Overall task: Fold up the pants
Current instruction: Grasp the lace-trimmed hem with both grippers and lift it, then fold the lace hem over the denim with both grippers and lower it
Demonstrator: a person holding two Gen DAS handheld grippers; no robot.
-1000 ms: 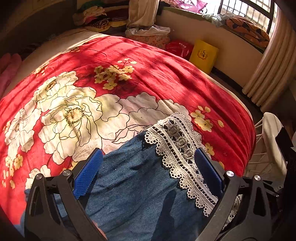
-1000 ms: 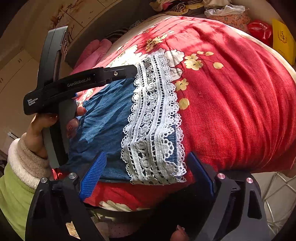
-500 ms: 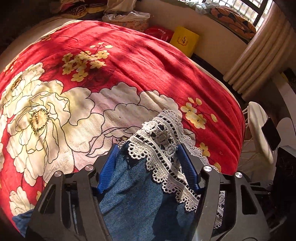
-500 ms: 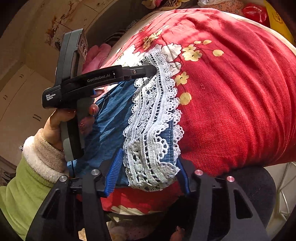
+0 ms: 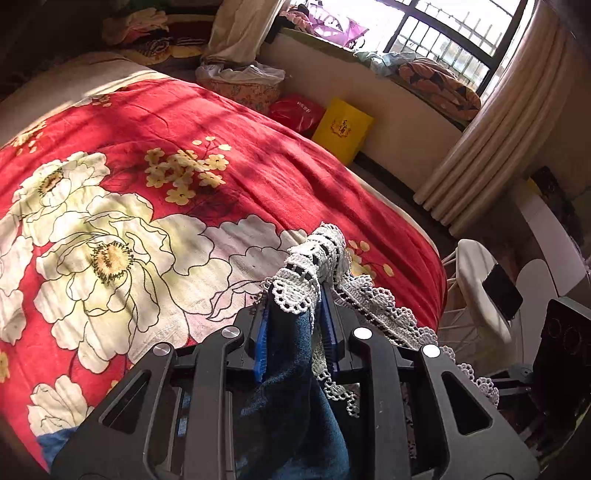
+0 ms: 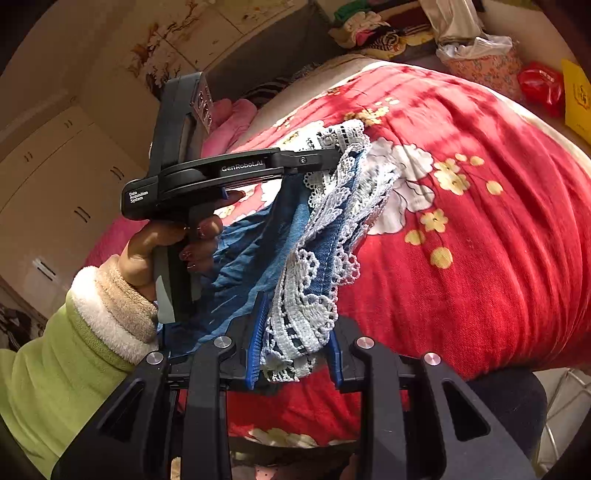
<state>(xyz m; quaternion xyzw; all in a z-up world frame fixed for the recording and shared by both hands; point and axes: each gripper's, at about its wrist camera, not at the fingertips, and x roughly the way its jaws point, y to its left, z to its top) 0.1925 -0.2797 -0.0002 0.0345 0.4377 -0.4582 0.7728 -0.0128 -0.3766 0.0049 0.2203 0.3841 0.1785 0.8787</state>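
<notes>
Bed cover (image 5: 280, 177): red with large white and yellow flowers, fills the left and centre of the left wrist view; fills the right half of the right wrist view (image 6: 480, 229).
Window (image 5: 443, 33): barred, top right of the left wrist view, pale curtain (image 5: 491, 147) hanging below it at right.
Pants (image 6: 255, 254): blue denim with a white lace hem, bunched and lifted off the cover in the centre of the right wrist view, strung between the two tools; in the left wrist view the denim (image 5: 295, 369) runs from bottom centre up to the lace.
Lace hem (image 6: 314, 295): crumpled, hangs from centre down to lower centre.
Left gripper (image 5: 293, 325): jaws narrow and closing, blue pads pressed on denim and lace at lower centre; seen side-on at centre left of the right wrist view (image 6: 325, 158).
Right gripper (image 6: 295, 354): jaws narrow and closing, pads clamped on the lace hem at lower centre.
Hand (image 6: 166, 236): grips the left tool's handle, green sleeve (image 6: 55, 369) with fleecy cuff at lower left.
Yellow bag (image 5: 341, 129): on the floor beyond the bed, upper centre.
</notes>
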